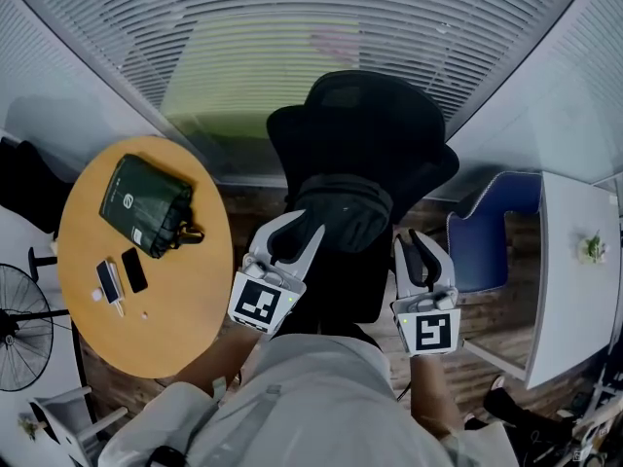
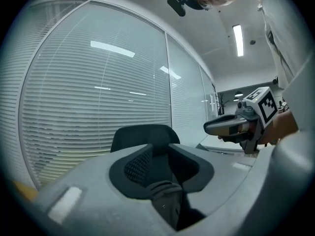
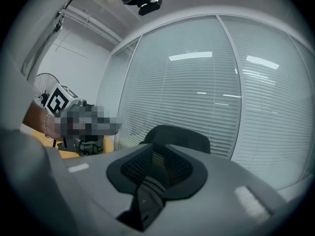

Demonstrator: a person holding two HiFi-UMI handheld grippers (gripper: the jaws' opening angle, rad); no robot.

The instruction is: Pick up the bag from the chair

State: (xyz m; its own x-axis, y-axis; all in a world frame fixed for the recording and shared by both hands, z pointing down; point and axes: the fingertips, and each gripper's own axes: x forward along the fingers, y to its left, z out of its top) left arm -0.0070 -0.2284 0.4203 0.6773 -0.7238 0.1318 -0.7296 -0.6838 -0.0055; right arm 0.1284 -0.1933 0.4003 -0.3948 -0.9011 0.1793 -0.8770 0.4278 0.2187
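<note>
Left gripper (image 1: pixel 290 239): jaws apart, nothing between them, tips over the near edge of the black bag (image 1: pixel 343 207) on the chair (image 1: pixel 389 134) seat; contact unclear. Right gripper (image 1: pixel 417 249): also apart and empty, beside the seat. Both gripper views show only the chair's back; the bag is hidden below the jaws.

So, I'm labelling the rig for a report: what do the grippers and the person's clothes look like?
Both the left gripper and right gripper have pale grey bodies, dark inner pads and a black-and-white marker cube. The person wears a pale shirt.
</note>
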